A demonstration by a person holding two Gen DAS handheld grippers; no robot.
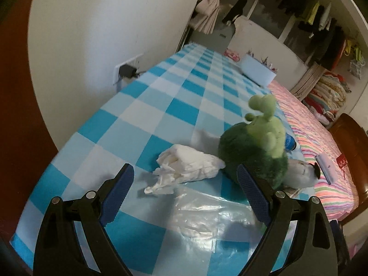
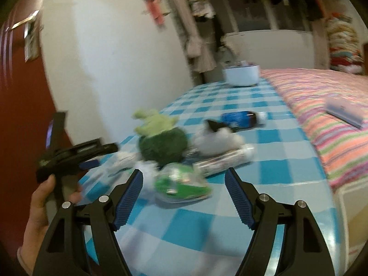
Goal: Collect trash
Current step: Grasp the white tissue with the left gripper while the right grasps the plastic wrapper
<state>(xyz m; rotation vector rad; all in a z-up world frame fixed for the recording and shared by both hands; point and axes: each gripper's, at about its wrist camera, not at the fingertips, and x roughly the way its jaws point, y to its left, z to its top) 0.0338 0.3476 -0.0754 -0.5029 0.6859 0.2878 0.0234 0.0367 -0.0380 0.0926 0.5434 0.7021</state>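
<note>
Clear plastic film lies nearest me on the blue checked tablecloth, under my left gripper, whose fingers stand wide apart and hold nothing. Just beyond sits a crumpled white tissue, touching a green plush toy. My right gripper is also spread open and empty, with a green and clear wrapper on the cloth between its fingers. Behind that I see a white plush toy and a dark bottle lying on its side.
</note>
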